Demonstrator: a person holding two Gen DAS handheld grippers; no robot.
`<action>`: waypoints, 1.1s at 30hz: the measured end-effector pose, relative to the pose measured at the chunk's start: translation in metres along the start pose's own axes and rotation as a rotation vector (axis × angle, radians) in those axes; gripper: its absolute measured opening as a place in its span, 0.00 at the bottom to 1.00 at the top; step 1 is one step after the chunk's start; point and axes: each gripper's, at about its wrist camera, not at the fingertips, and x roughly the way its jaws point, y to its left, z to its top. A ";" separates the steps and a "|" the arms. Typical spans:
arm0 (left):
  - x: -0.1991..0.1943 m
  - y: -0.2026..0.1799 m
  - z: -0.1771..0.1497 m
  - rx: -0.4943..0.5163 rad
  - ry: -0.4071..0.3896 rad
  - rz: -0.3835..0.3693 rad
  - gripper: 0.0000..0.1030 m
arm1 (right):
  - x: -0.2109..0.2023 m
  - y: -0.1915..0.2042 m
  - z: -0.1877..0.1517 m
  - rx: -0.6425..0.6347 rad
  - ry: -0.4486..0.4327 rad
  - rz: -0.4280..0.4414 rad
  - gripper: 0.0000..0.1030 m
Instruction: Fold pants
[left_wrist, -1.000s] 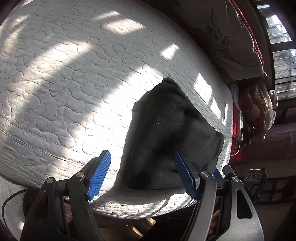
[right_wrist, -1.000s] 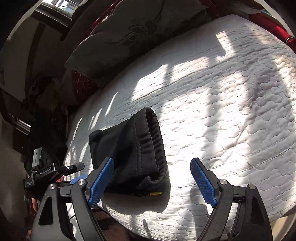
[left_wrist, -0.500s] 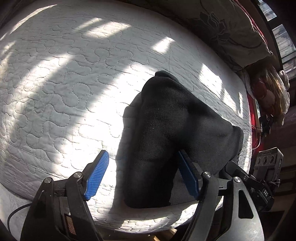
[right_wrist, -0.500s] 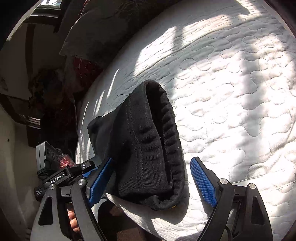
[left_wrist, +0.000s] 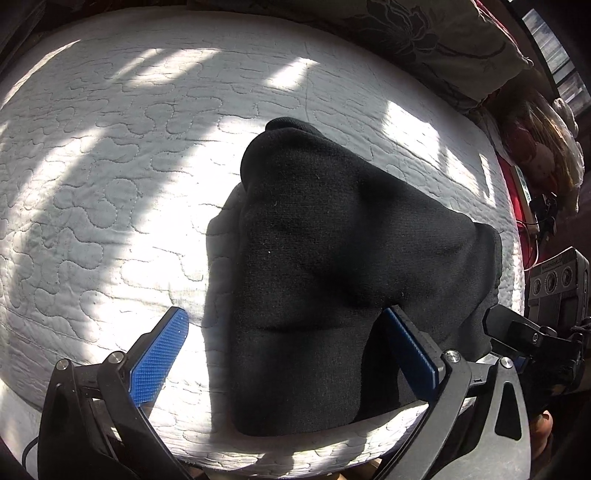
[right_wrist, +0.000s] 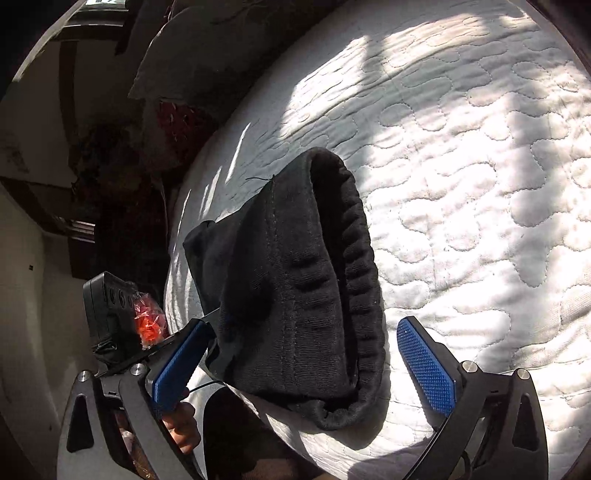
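On my left wrist view, the left gripper (left_wrist: 282, 350) sits at the bottom of the frame with its jaws spread wide; they have just been opening. The black pants (left_wrist: 332, 280) lie between them, but neither blue pad presses the cloth, so I hold nothing there. The bundle rests on the white quilted mattress (left_wrist: 110, 184), filling the centre and lower right of the frame, close to the mattress's near edge.

On my right wrist view, the right gripper (right_wrist: 306, 363) has likewise just been widening, its jaws standing clear either side of the pants (right_wrist: 291, 295), which run from the lower centre up toward the middle.

I judge the folding nearly or fully done: the pants are a compact, thick packet, released by both tools. Perhaps only a last tidy or a smoothing press is left.

The packet's long axis runs from the near mattress edge away into the bed, with the ribbed elastic waistband (right_wrist: 354, 266) along its right side in the right view.
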 end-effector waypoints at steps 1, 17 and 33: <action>0.000 0.002 0.000 -0.006 0.002 -0.008 1.00 | 0.000 0.000 0.001 0.007 0.001 0.006 1.00; -0.030 0.044 0.026 -0.157 -0.026 -0.148 1.00 | -0.022 -0.014 -0.006 0.115 -0.045 0.058 0.82; -0.002 0.023 0.038 0.044 0.083 -0.158 1.00 | -0.003 0.002 0.024 -0.062 0.148 0.110 0.73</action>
